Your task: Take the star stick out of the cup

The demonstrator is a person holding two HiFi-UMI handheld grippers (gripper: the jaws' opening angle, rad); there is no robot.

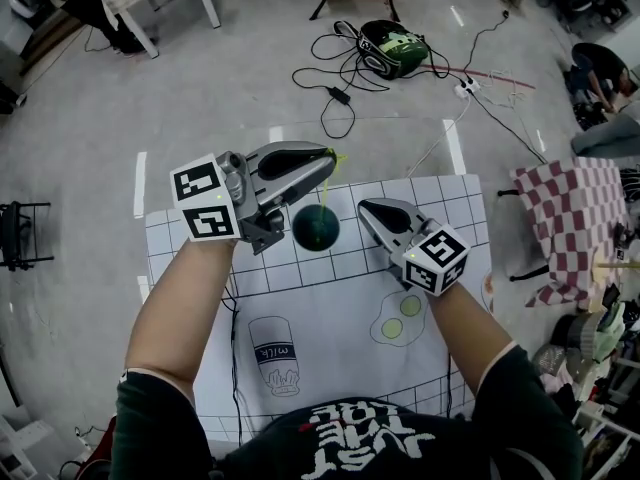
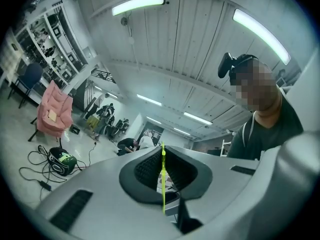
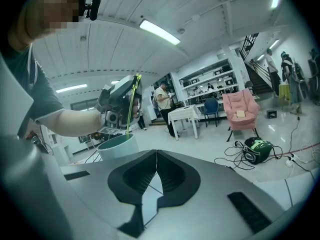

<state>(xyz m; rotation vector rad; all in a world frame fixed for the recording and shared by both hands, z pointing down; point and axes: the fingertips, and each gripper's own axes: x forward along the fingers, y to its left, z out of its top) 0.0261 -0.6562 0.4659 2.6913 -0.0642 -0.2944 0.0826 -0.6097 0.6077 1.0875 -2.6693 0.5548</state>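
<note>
- The left gripper (image 1: 333,158) is raised above the table (image 1: 330,298), and its fingers are clamped on the thin yellow-green star stick (image 2: 163,179).
- In the left gripper view the stick stands upright in the seam between the two dark pads. It shows both above and below them.
- In the right gripper view the stick runs down from the left gripper's tips into the mouth of the cup (image 3: 117,146), so its lower end is inside the cup.
- The star end cannot be made out in any view.
- The dark green cup (image 1: 316,227) stands upright on the white gridded table cover, just below the left gripper's tips and between the two grippers.
- The right gripper (image 1: 366,209) is just beside the cup on its right, not touching it. Its fingers are pressed together with nothing between them.
- On the cover nearer the person are a drawn milk bottle (image 1: 275,358) and a drawn fried egg (image 1: 398,320).
</note>
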